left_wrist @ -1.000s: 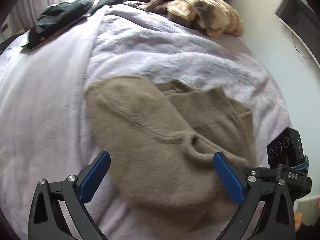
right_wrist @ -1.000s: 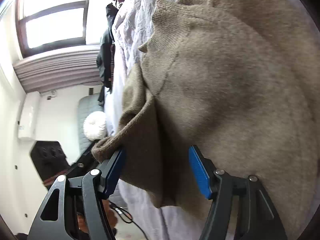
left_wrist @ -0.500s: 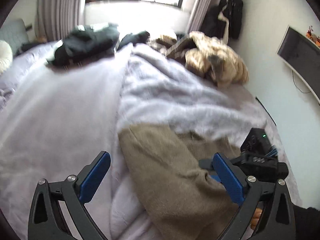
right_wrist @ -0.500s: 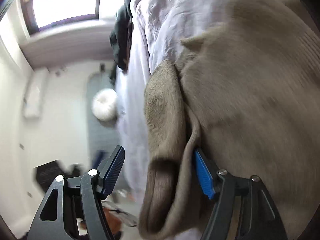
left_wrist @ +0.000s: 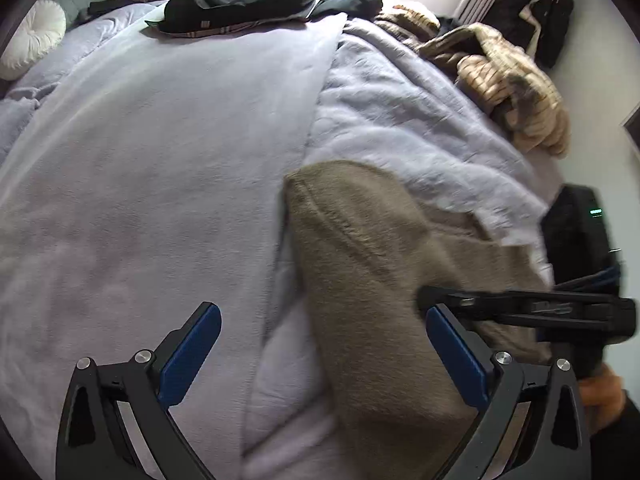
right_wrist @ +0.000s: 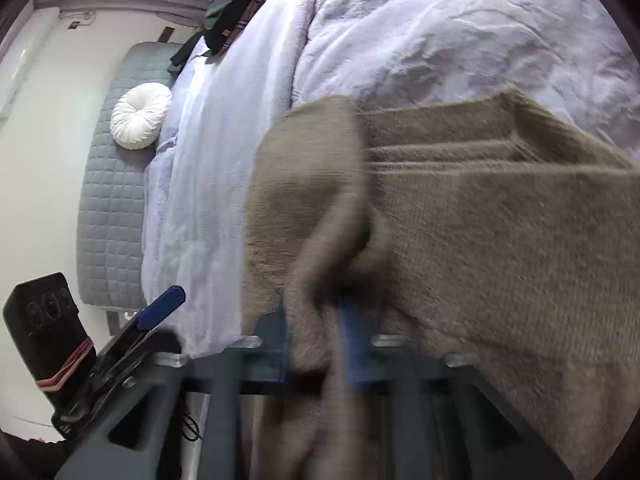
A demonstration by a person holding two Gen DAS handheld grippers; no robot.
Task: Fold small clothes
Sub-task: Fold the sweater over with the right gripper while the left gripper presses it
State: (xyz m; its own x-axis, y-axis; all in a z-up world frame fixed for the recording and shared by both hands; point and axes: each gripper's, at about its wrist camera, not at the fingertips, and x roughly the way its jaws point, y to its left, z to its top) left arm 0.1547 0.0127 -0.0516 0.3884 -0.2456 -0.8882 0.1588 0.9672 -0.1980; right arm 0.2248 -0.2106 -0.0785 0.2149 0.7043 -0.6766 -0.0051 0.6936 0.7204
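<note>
Right wrist: fingers (right_wrist: pixel 280 344) pinching sweater (right_wrist: pixel 500 240).

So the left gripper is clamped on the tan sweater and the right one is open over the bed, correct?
Reversed. The right wrist view shows the right gripper with its fingers shut on a fold of the tan sweater. The left wrist view shows the left gripper wide open, holding nothing, over the bed and the sweater's edge.
</note>
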